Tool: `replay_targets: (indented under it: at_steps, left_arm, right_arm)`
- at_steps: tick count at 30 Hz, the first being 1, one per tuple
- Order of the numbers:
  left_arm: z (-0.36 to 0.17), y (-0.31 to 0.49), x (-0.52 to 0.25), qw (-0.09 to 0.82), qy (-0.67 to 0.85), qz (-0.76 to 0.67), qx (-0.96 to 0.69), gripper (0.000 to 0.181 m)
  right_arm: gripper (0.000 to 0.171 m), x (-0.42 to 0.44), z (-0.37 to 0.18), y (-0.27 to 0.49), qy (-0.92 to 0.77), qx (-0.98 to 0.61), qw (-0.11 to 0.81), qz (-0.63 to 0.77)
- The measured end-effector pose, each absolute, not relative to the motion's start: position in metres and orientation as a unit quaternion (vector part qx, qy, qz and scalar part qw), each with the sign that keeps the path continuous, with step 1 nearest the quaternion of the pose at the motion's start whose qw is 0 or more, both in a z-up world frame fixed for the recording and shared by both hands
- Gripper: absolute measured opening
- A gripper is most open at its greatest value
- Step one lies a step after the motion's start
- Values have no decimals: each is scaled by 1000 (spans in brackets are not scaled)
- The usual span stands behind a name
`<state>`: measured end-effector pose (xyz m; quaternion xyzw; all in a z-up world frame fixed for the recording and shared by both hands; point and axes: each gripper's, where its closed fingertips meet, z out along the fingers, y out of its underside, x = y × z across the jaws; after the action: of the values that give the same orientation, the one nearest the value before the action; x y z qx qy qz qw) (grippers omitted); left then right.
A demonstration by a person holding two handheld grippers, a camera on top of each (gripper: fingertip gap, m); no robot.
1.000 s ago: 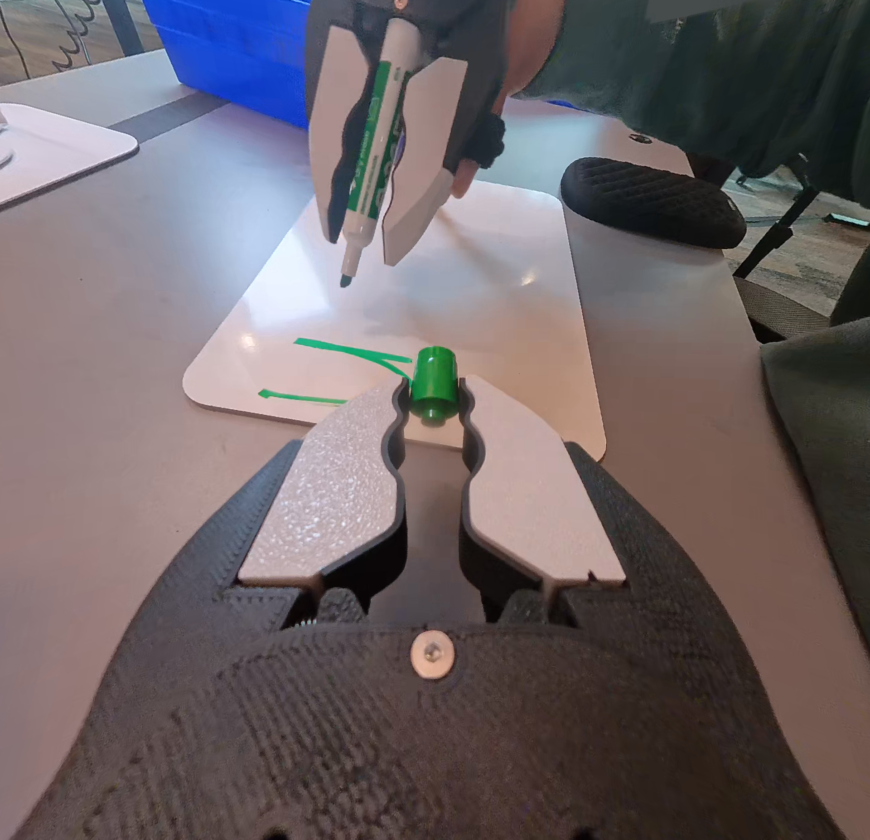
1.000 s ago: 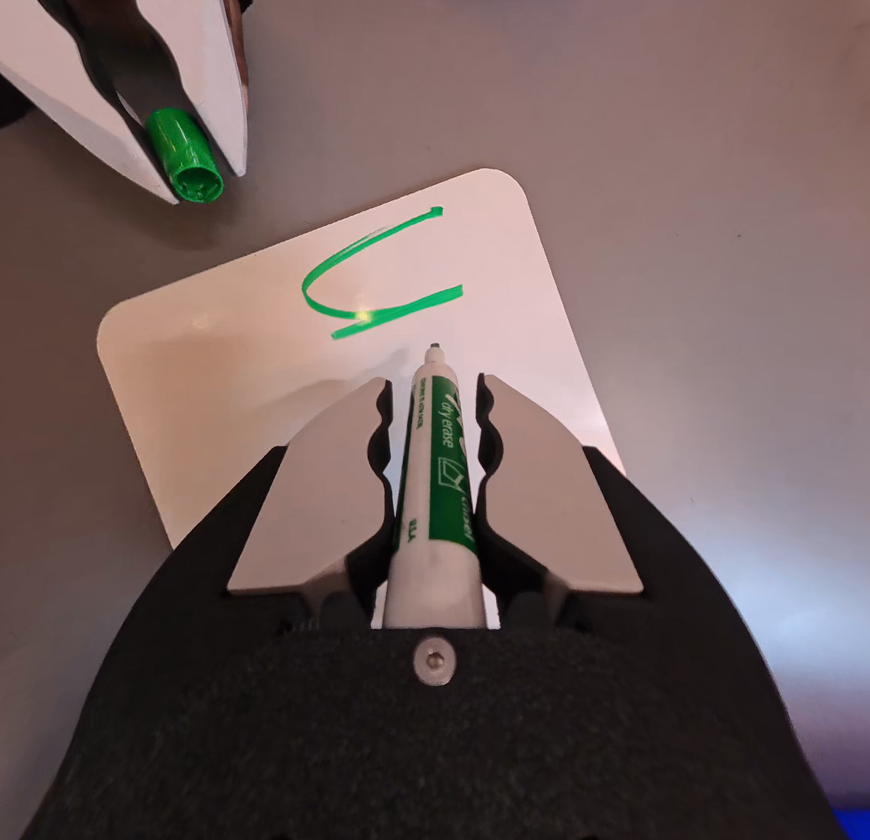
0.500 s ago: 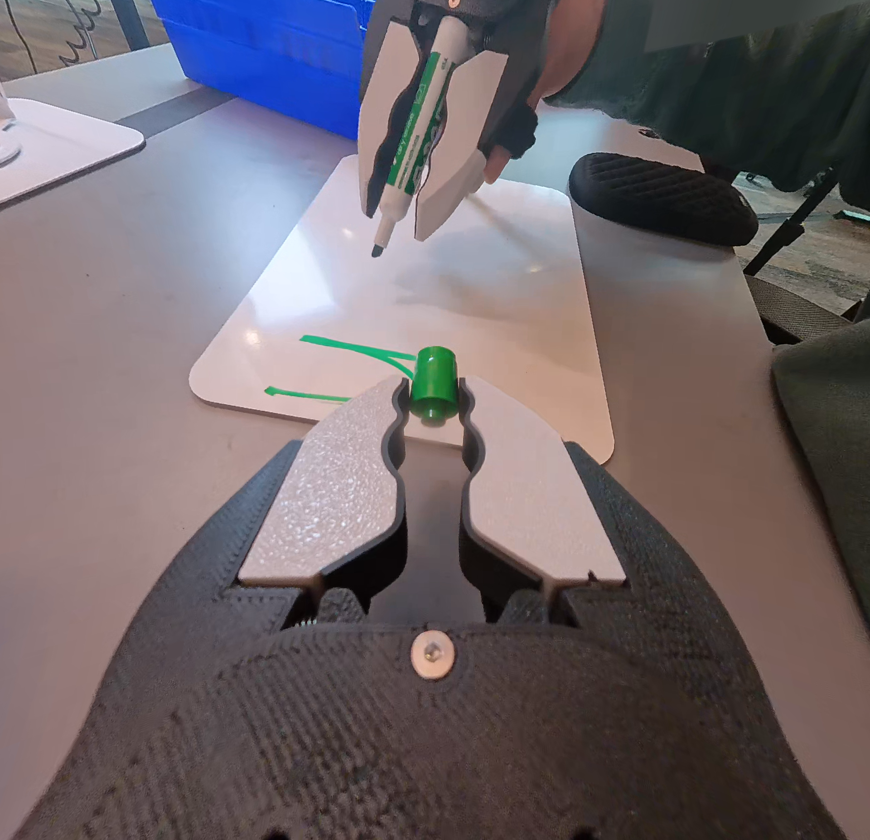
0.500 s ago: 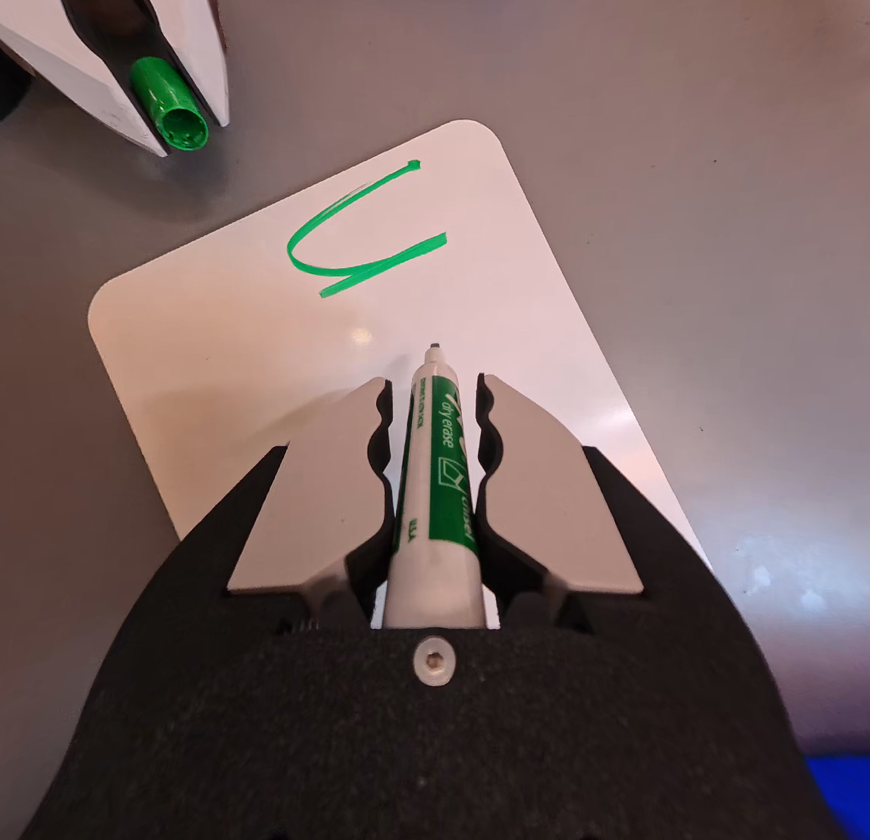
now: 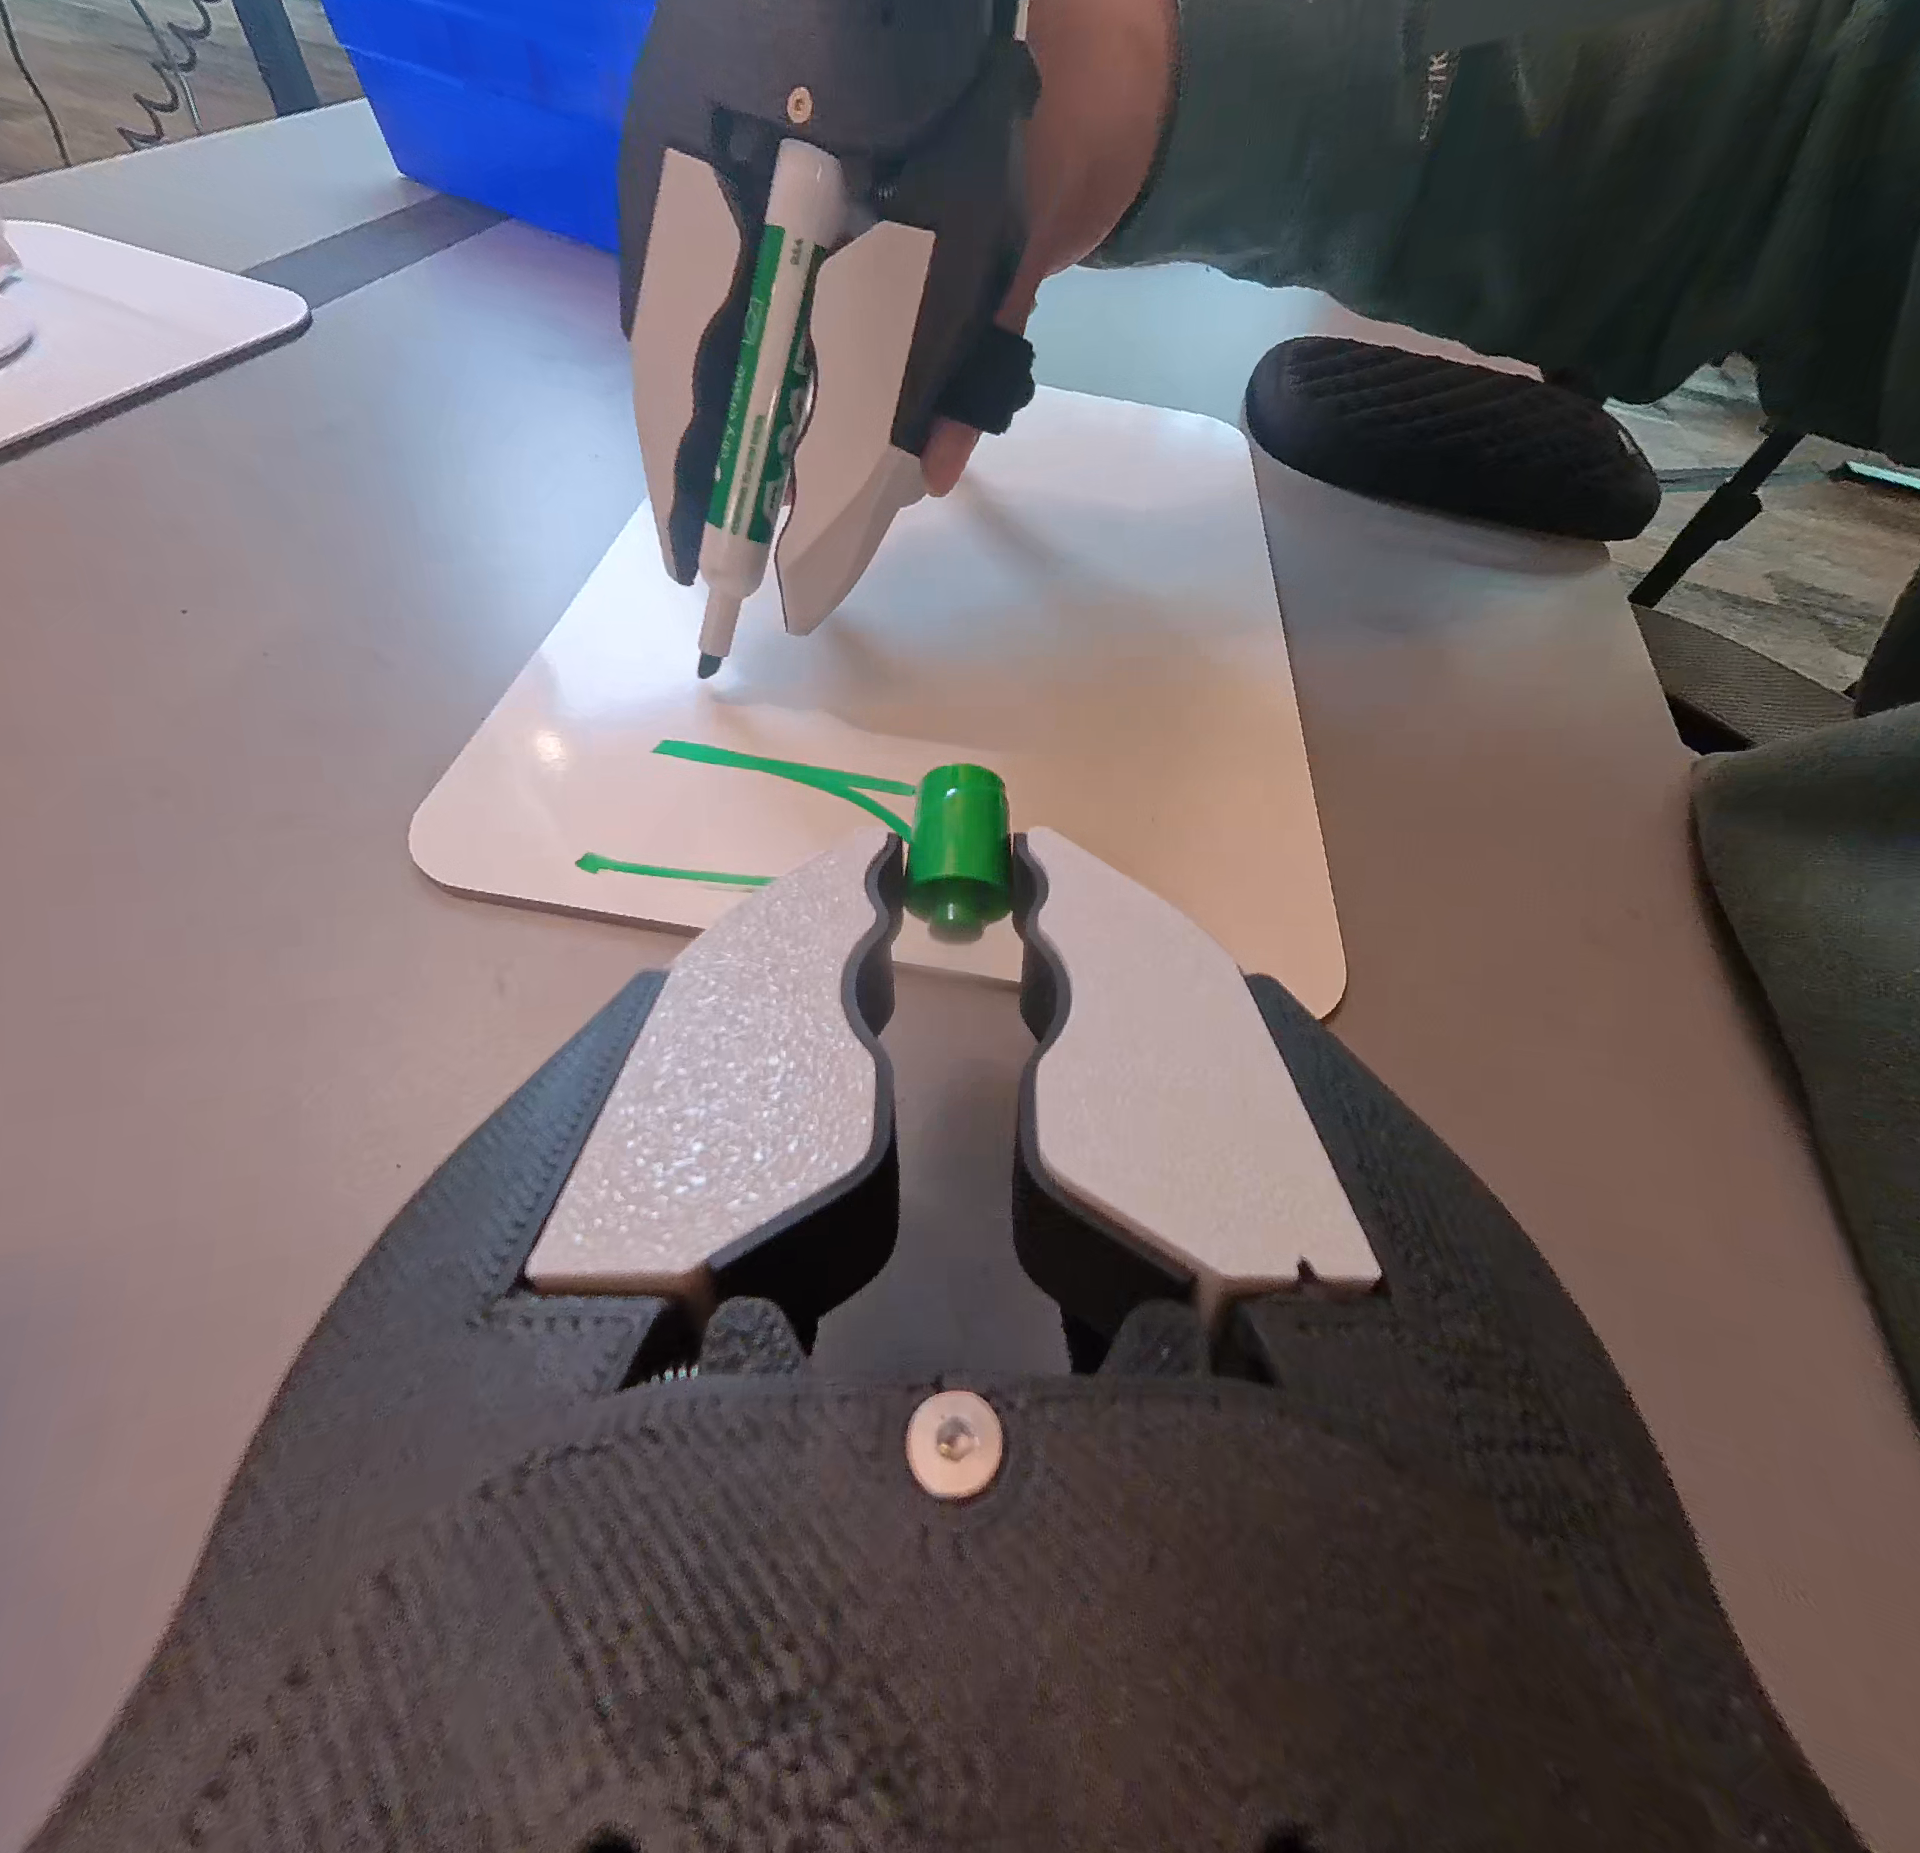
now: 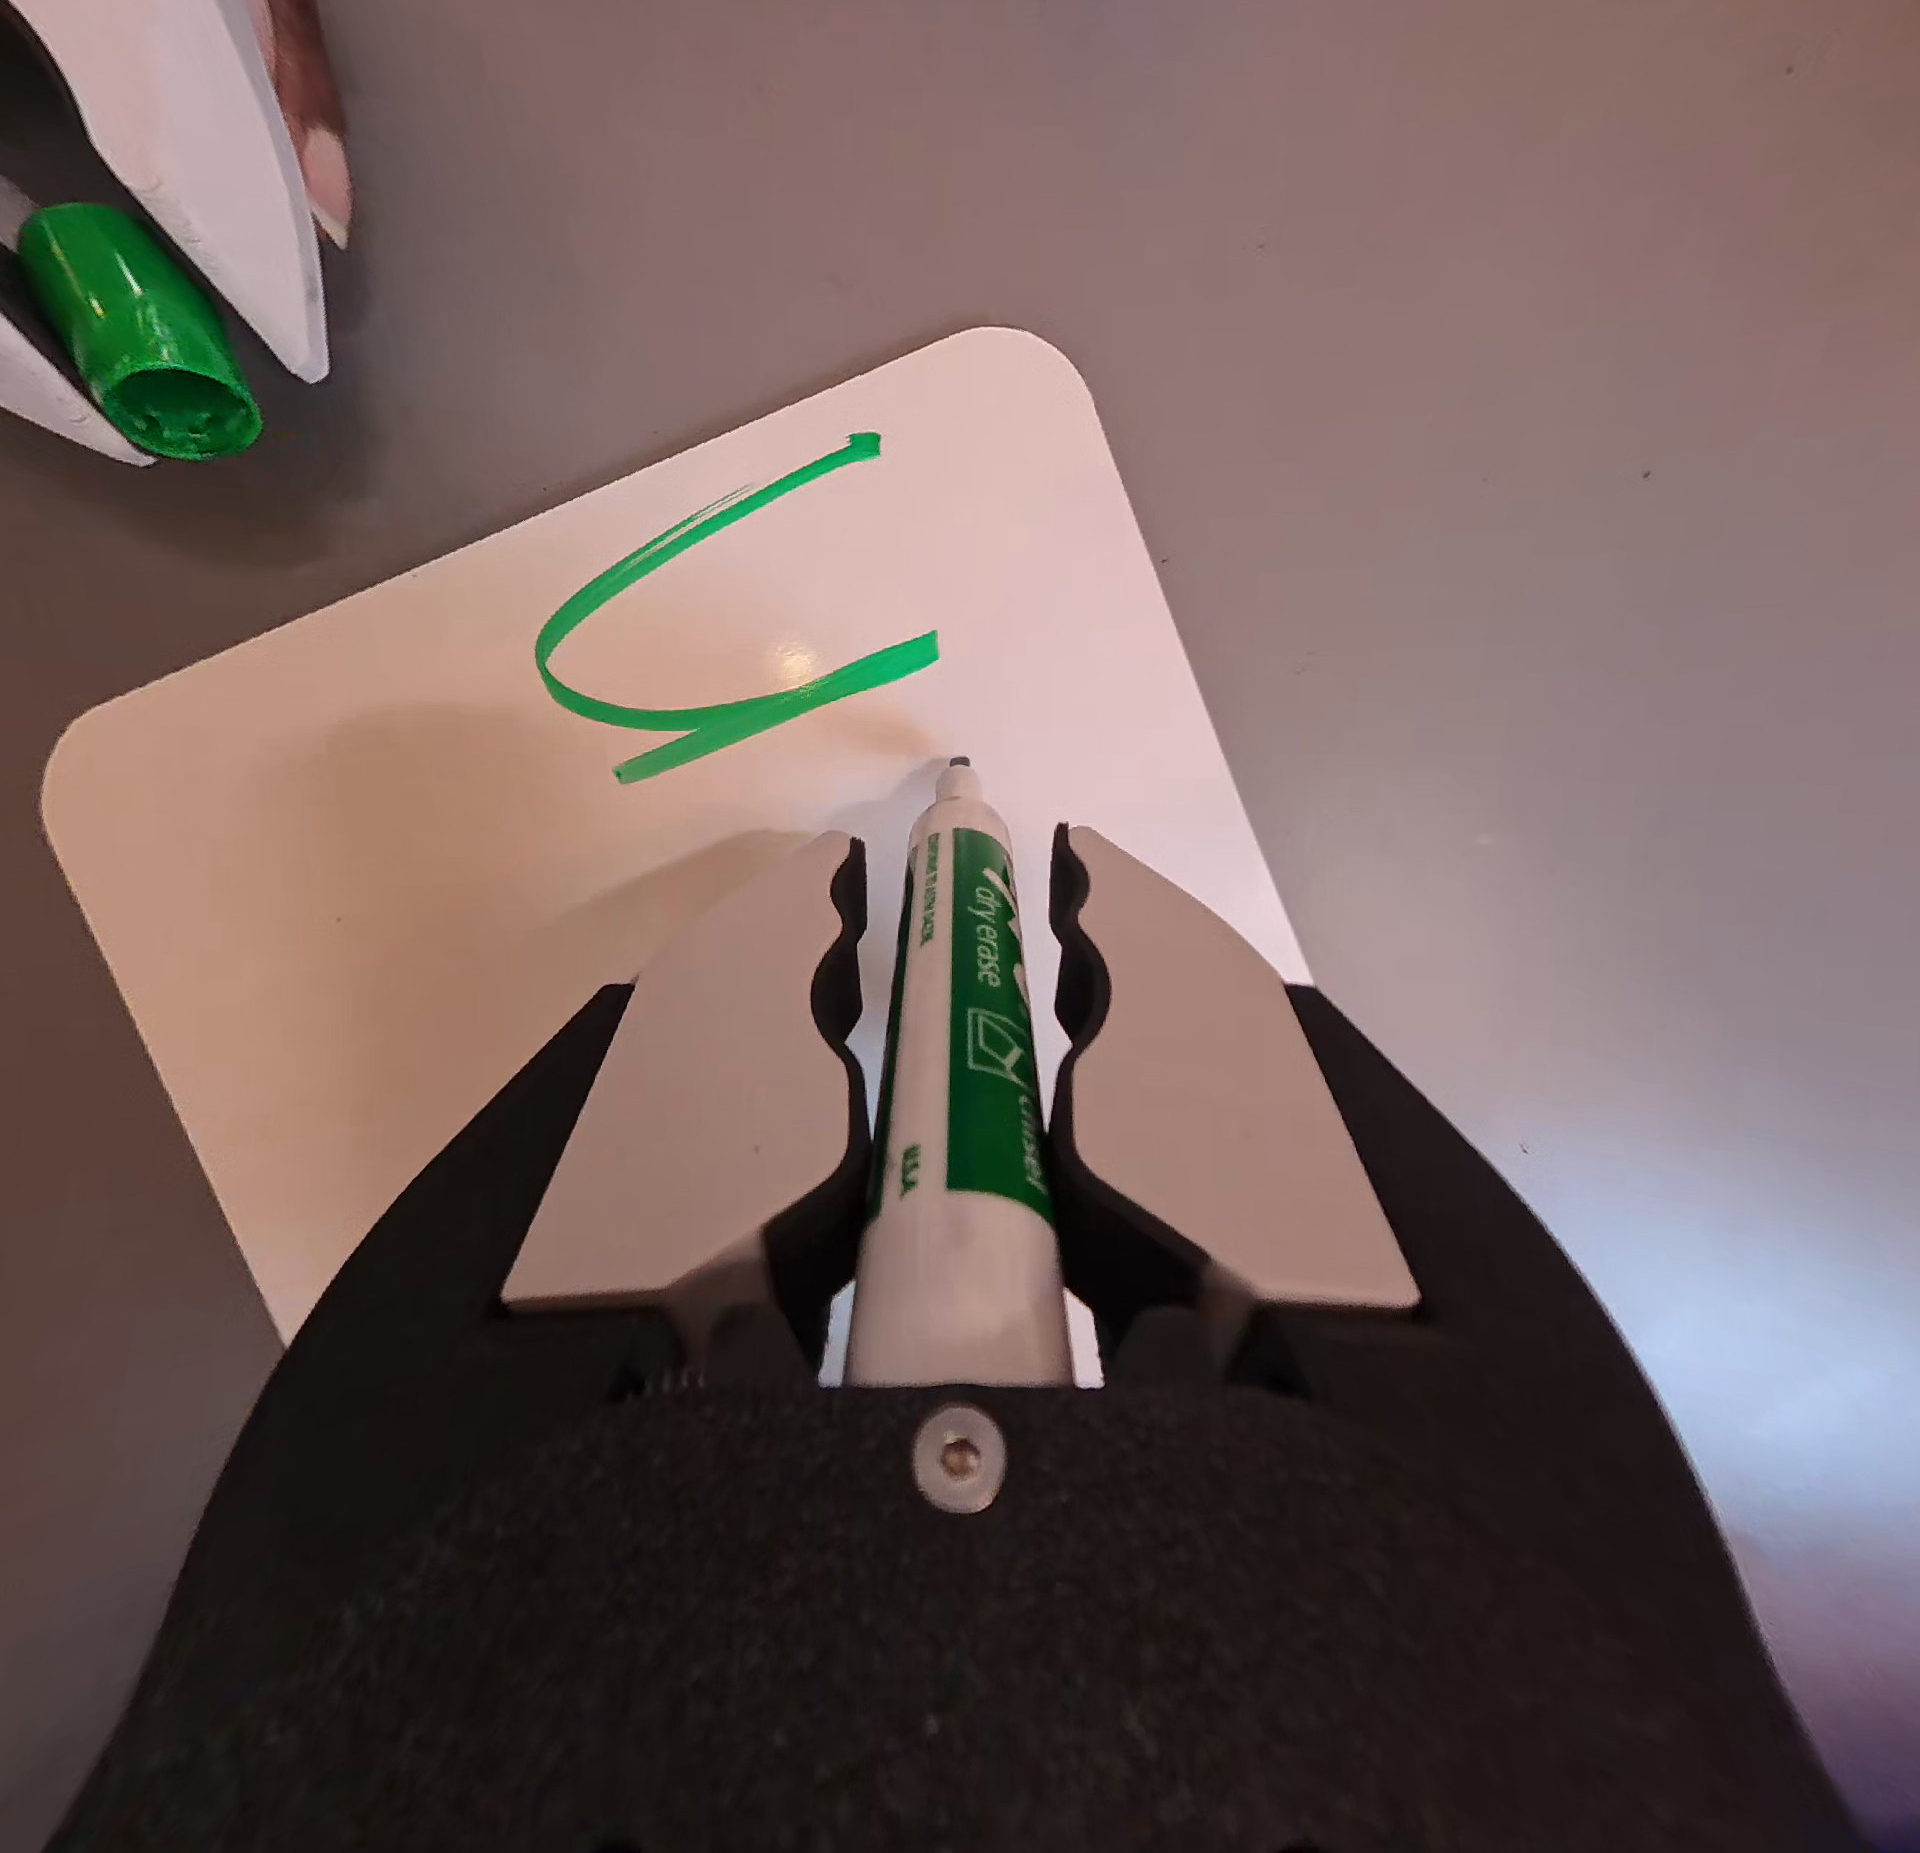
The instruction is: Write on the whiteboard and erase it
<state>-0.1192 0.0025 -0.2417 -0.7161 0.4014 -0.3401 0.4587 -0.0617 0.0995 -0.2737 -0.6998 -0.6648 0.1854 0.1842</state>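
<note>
The whiteboard (image 6: 364,868) lies flat on the grey bench (image 6: 1455,349). A green looping stroke (image 6: 727,640) marks the board near one rounded corner. The marker (image 6: 966,1055), white-barrelled with a green label, points tip-down just beside the stroke; contact between tip and board cannot be confirmed. The right claw (image 6: 956,847) is closed on the marker barrel, one finger on each side. In the left wrist view this claw (image 5: 748,598) stands steeply over the board, held by a hand (image 5: 1081,203) in a dark green sleeve. The left claw (image 5: 956,847) is closed on the green marker cap (image 5: 956,837) at its fingertips, at the near board edge. A black padded object (image 5: 1444,432) and a blue bin (image 5: 499,68) sit on the bench beyond the board.
</note>
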Motion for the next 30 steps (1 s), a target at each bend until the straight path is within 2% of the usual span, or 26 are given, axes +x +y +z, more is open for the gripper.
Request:
replay_targets:
  at_steps: [30]
  left_arm:
    - [-243, 1, -119, 453, 403, -345, -717, 20]
  right_arm:
    - [34, -66, -276, 100, -671, -697, 172, 183]
